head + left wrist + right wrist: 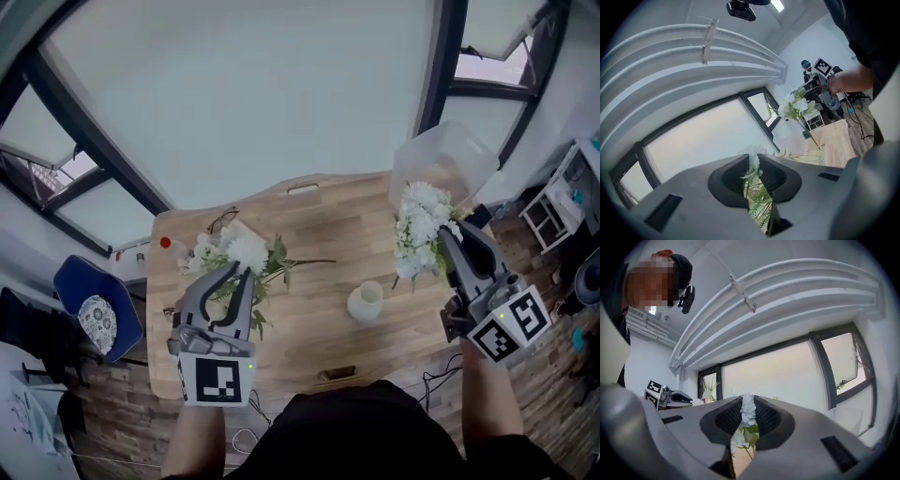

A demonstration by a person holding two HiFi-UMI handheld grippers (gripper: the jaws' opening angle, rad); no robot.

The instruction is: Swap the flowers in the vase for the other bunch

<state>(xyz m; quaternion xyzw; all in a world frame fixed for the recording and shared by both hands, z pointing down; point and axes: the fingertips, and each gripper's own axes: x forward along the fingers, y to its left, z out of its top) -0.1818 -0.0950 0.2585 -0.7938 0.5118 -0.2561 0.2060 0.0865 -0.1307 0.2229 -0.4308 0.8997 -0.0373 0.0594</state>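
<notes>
Both bunches are off the table, and that is where the trouble could start. The left gripper (pixel 236 274), low in the left of the head view, is pinched tight on the green stems of a white bunch (pixel 246 251). Its own view shows leaves and a bloom squeezed in a narrow slit between the jaws. The right gripper (pixel 448 236), at the right of the frame, has its jaws drawn nearly together on the other white bunch (pixel 420 220), with blossoms wedged between the pads. The small white vase (pixel 366 302) stands upright on the wooden table (pixel 309 202), between the two grippers and nearer the right one, and its mouth looks empty. The two bunches look much alike, so the wrong one could easily go back in. The stems are thin and could slide or splay out of either grip. A trailing stem from the left bunch reaches toward centre frame and could brush the vase, which seems light enough to tip. A clear plastic tub (pixel 445 155) sits upper right, and I cannot tell what is in it.
</notes>
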